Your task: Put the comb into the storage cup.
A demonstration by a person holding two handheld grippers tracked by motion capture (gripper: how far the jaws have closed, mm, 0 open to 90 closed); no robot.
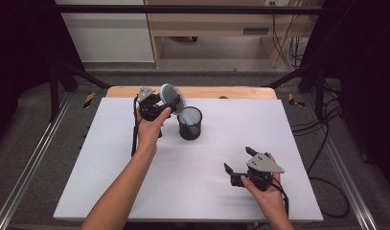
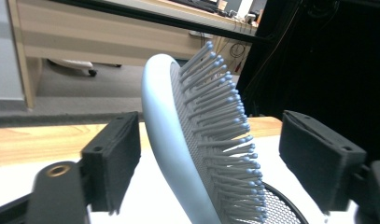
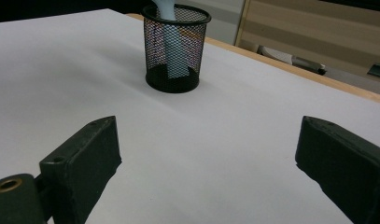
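Observation:
A pale blue hairbrush (image 1: 172, 98) stands tilted with its handle down in a black mesh cup (image 1: 189, 123) at the back middle of the white table. My left gripper (image 1: 164, 103) is at the brush head, held in a hand. In the left gripper view the brush head (image 2: 178, 154) sits between the jaws, its back close to the left pad and its bristles short of the right pad; the left gripper (image 2: 211, 158) is open. My right gripper (image 1: 236, 158) rests open near the front right. In its own view the right gripper (image 3: 206, 154) faces the cup (image 3: 192, 46) and the handle (image 3: 171, 51).
The white sheet (image 1: 135, 191) covers the table, with a wooden edge (image 1: 197, 92) at the back. Black frame bars and cables run along both sides. A wooden desk (image 1: 207, 28) stands beyond the table.

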